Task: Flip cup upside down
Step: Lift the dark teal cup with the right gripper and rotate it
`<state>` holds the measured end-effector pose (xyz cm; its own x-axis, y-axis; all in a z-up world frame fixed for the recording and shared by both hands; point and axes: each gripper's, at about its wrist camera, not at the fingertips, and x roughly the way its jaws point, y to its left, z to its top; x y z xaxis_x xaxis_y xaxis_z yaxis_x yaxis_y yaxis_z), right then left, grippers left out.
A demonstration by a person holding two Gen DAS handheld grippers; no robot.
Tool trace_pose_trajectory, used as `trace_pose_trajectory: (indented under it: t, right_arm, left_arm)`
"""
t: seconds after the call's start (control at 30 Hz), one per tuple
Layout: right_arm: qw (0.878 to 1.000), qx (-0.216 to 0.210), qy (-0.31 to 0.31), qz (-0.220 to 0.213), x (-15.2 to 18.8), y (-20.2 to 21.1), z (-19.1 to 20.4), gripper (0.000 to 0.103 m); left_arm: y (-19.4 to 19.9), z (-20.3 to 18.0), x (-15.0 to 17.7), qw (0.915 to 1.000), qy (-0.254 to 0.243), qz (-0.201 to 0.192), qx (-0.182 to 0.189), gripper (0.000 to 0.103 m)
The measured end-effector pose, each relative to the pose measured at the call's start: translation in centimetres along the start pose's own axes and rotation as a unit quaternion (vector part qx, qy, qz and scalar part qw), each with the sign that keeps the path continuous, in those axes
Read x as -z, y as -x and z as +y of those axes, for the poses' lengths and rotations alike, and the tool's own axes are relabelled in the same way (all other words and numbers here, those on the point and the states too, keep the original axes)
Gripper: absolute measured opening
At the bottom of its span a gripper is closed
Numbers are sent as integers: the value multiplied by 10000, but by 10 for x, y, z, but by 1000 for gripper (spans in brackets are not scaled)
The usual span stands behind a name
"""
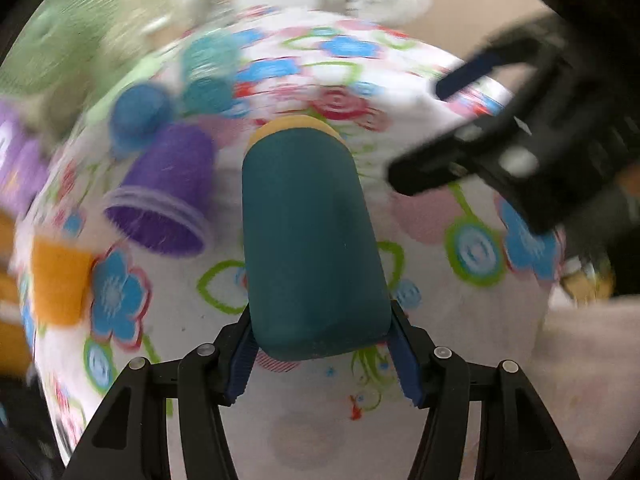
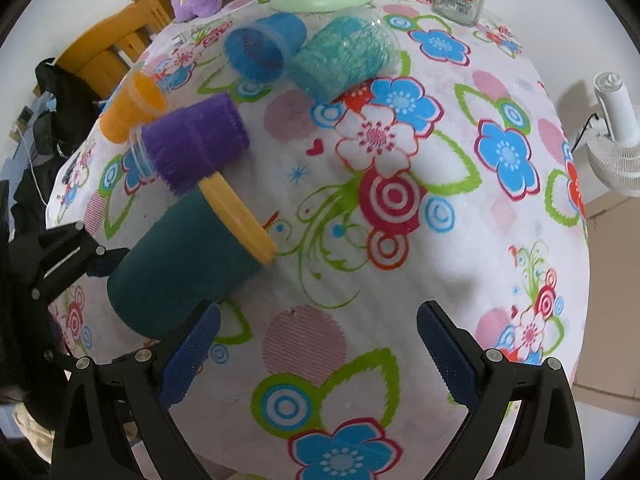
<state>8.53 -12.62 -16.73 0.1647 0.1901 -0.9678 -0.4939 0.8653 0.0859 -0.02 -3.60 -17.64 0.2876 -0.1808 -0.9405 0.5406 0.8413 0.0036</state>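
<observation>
Left wrist view: the left gripper (image 1: 324, 354) has its jaws clenched on the base end of the teal cup (image 1: 308, 240), whose yellow rim (image 1: 296, 128) points away from the camera, out over the flowered desk (image 1: 460, 312). The cup lies roughly along the fingers, so it is tipped onto its side, neither upright nor inverted. The whole picture is smeared, which I read as the hand being mid-swing. To the left a purple cup (image 1: 164, 192) lies on its side beside a blue cup (image 1: 140, 116), with an orange cup (image 1: 60, 284) near the desk edge. The right gripper (image 1: 480, 136) shows at upper right, apart from the teal cup.

Right wrist view: the right gripper (image 2: 318, 332) has its jaws released, spread wide over bare cloth and grasping nothing. The teal cup (image 2: 188, 264) sits at the left, tilted, its yellow rim (image 2: 240, 220) angled down toward the desk (image 2: 460, 260) and close to it; whether it touches I cannot tell. The left gripper (image 2: 76, 256) holds its base.

The step in hand appears to be the turn itself, about halfway. The next move likely calls for more wrist rotation until the rim faces squarely down, then lowering it flat onto free cloth clear of the purple cup (image 2: 196, 144) before letting go.
</observation>
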Motion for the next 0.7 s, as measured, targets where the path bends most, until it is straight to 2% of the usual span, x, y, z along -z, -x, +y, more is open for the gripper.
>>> trace_pose_trajectory:
  t: [0.07, 0.13, 0.23, 0.4, 0.5, 0.57, 0.63, 0.7]
  right_arm:
    - [9999, -9, -99, 33, 3, -1, 3, 100]
    - [9999, 4, -149, 51, 6, -1, 5, 100]
    - [9998, 136, -161, 72, 11, 1, 11, 100]
    - [9996, 194, -161, 108, 16, 6, 16, 100]
    - [9997, 233, -76, 79, 17, 10, 20, 100]
    - [9998, 215, -29, 44, 17, 13, 21, 100]
    - [9999, 154, 39, 7, 14, 16, 21, 100]
    - [9998, 58, 170, -28, 10, 20, 21, 100]
  left_arm:
    - [-1, -1, 6, 9982, -505, -111, 303, 61]
    - [-4, 1, 7, 9953, -856, -133, 426, 61]
    - [-7, 14, 5, 9904, -1113, -170, 797, 61]
    - [-10, 22, -4, 9840, -1563, -305, 794, 61]
    - [-10, 26, -7, 9830, -1578, -309, 881, 62]
    - [-11, 30, -11, 9855, -1418, -187, 915, 63]
    - [-6, 33, -14, 9888, -1216, -146, 850, 75]
    - [8, 34, -15, 9929, -914, -331, 689, 81]
